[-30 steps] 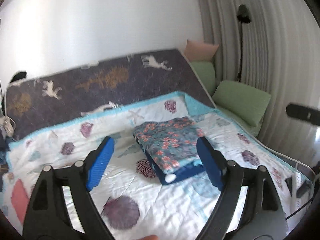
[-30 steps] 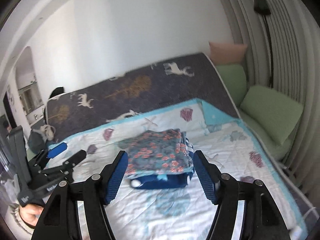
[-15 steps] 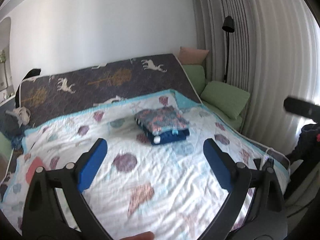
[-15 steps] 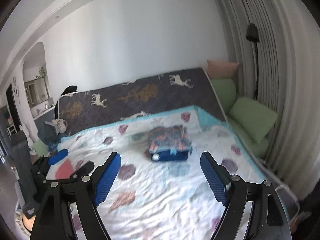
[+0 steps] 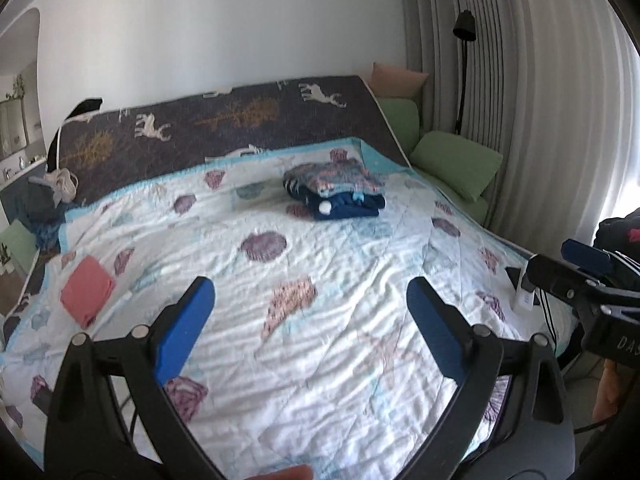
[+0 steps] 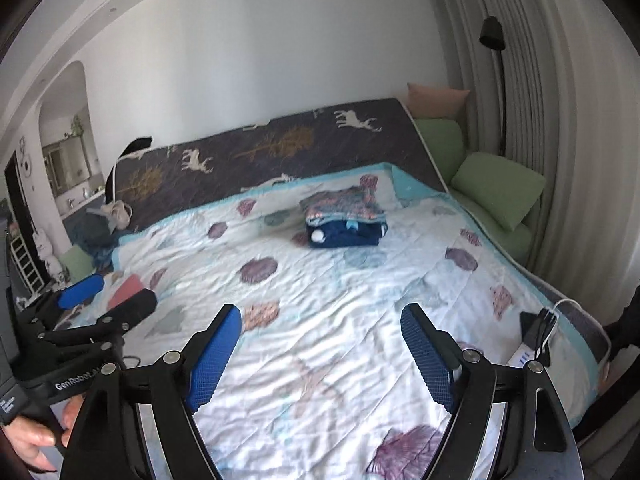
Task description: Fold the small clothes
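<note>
On the bed in front of me, working from 9 o'clock across to 3 o'clock, I first see a folded coral-red cloth (image 5: 87, 292) lying flat on the seashell quilt (image 5: 328, 320) near its left edge, at about 9 o'clock in the left wrist view. My left gripper (image 5: 310, 304) hangs over the near part of the quilt with its 2 blue pads spread wide and nothing between them; the jaws have just been opening. From the right wrist view I see that same left gripper (image 6: 108, 296) at 9 o'clock, partly covering the red cloth (image 6: 125, 291), with a hand (image 6: 36, 436) on its handle at 8 o'clock. The stack of folded clothes (image 5: 334, 190) sits towards 12 o'clock, well apart from both grippers: a floral piece on top of a dark blue piece with a white dot at its front. My right gripper (image 6: 320, 334) also hovers over bare quilt, its 2 pads held wide apart and gripping nothing, having just been opening too. The stack (image 6: 344, 220) lies at 12 o'clock beyond it. At 2 o'clock a green cushion (image 6: 498, 188) leans by the curtain (image 6: 580, 140), with a black floor lamp (image 6: 494, 36) above it. At 3 o'clock a white power strip (image 6: 528, 354) rests on the quilt's right edge.
</note>
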